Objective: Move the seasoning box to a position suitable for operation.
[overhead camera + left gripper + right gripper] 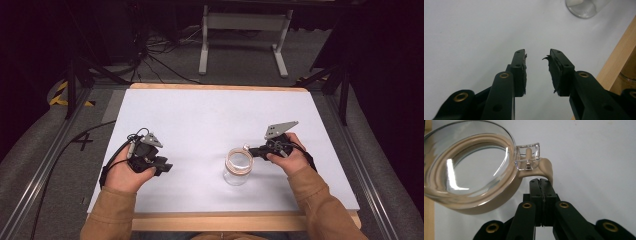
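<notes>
On the worktop, high view: a white worktop with a wooden front edge carries a clear glass jar, which stands near the front edge, right of the middle.
Jar lid, high view: a round lid with a tan seal ring sits over the jar's mouth, level with the rim.
Right gripper, high view: the right gripper reaches the lid from the right, held by the right hand; a grey three-cornered plate stands on top of it.
Left gripper, high view: the left gripper sits near the front left of the worktop, well apart from the jar, held by the left hand.
Left gripper view: the left gripper has its jaws spread with a clear gap and nothing between them; the white surface lies beneath, the jar's base shows at the top edge, and the wooden edge runs along the right.
Right gripper view: the right gripper has its jaws pressed together on the tan tab at the lid's clear clasp.
Lid, right gripper view: the clear lid with its tan ring fills the upper left, tilted in this view.
</notes>
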`<state>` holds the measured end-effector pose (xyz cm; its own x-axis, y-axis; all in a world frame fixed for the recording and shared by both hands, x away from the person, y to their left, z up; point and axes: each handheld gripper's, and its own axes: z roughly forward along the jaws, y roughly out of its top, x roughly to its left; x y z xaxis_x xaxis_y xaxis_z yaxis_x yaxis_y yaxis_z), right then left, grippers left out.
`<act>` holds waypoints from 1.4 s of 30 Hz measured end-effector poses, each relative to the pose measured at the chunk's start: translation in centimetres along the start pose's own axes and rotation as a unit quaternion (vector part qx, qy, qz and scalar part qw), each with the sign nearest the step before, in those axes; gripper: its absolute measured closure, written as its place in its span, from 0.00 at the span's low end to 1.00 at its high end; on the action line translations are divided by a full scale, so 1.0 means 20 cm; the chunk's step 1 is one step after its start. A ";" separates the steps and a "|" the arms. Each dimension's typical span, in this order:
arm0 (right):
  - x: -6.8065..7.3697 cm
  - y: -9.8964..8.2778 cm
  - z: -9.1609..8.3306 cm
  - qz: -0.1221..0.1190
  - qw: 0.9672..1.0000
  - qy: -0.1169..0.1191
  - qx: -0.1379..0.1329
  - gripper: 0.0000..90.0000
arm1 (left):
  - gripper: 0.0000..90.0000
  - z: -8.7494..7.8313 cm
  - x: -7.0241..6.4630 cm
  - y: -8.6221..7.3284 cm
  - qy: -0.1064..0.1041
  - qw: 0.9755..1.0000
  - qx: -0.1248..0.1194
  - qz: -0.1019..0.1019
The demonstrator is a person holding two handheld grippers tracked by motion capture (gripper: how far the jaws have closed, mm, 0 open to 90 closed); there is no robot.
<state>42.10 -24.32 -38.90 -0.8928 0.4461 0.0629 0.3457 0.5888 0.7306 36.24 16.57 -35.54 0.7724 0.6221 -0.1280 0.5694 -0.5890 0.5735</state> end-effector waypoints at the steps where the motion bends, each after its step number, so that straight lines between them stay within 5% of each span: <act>1: 0.00 0.00 0.01 -0.005 1.000 -0.005 -0.003 1.00 | 0.74 0.00 0.00 0.00 -0.001 1.000 0.001 0.001; 7: 0.00 0.00 -0.04 -0.005 1.000 -0.015 0.003 1.00 | 0.74 0.02 -0.01 0.02 -0.006 1.000 0.005 0.007; 12: 0.03 0.05 -0.17 0.005 0.998 -0.020 -0.066 1.00 | 0.74 0.03 -0.01 0.02 -0.007 1.000 0.004 0.007; 17: 0.04 0.09 -0.16 0.003 0.994 -0.019 -0.107 1.00 | 0.74 0.02 -0.03 0.00 -0.007 1.000 0.001 0.006; 42: 0.03 0.09 -0.09 0.016 0.994 -0.012 -0.107 1.00 | 0.74 0.07 -0.09 0.04 -0.033 0.999 -0.010 0.021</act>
<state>41.72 -24.32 -36.31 -0.8738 0.4805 0.0745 0.3027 0.4178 0.8566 35.80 14.22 -35.97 0.8130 0.5611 -0.1556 0.5302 -0.6029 0.5961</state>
